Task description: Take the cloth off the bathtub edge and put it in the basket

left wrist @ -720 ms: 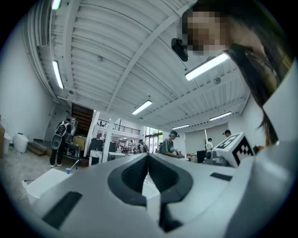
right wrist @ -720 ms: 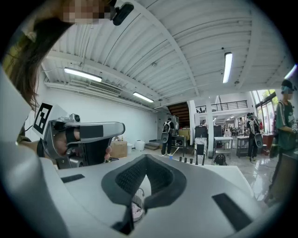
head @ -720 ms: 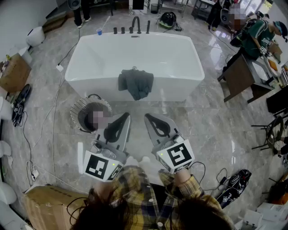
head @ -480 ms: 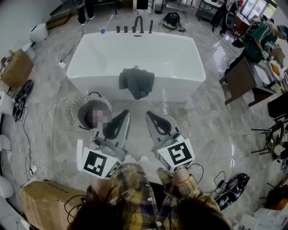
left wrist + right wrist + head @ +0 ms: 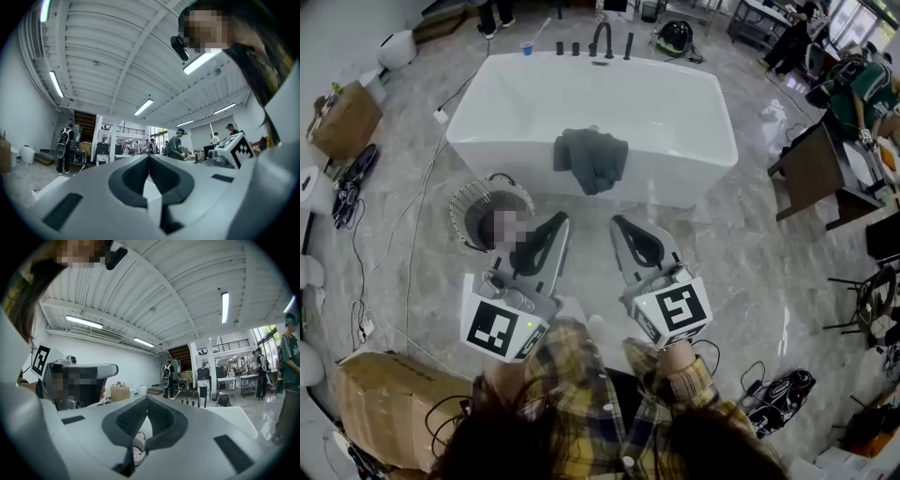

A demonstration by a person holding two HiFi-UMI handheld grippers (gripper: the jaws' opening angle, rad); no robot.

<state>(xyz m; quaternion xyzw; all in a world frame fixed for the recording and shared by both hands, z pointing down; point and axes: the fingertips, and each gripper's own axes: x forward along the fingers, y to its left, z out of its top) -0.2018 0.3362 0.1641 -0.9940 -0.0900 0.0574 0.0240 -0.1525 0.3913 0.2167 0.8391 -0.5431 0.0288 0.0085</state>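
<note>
The dark grey cloth (image 5: 592, 159) hung over the near edge of the white bathtub (image 5: 694, 103), about halfway along it. Part of it lay down the outside wall. The round wire basket (image 5: 459, 208) stood on the shiny stone floor (image 5: 750, 272) just in front of the tub, to the left of the cloth and apart from it. What was inside the basket could not be told.

The person held both grippers out side by side, pointing toward the tub. The left gripper (image 5: 560, 219) was shut tight with nothing in it — its two jaws met at the tips. In the head view its tips showed just beside the basket. The right gripper (image 5: 620, 223) was clenched too, and empty. Neither one touched the cloth.

Black taps (image 5: 602, 39) stood at the far end of the tub, with a small blue cup (image 5: 526, 48) on the floor near them. A cardboard box (image 5: 389, 412) sat at the person's left side.
</note>
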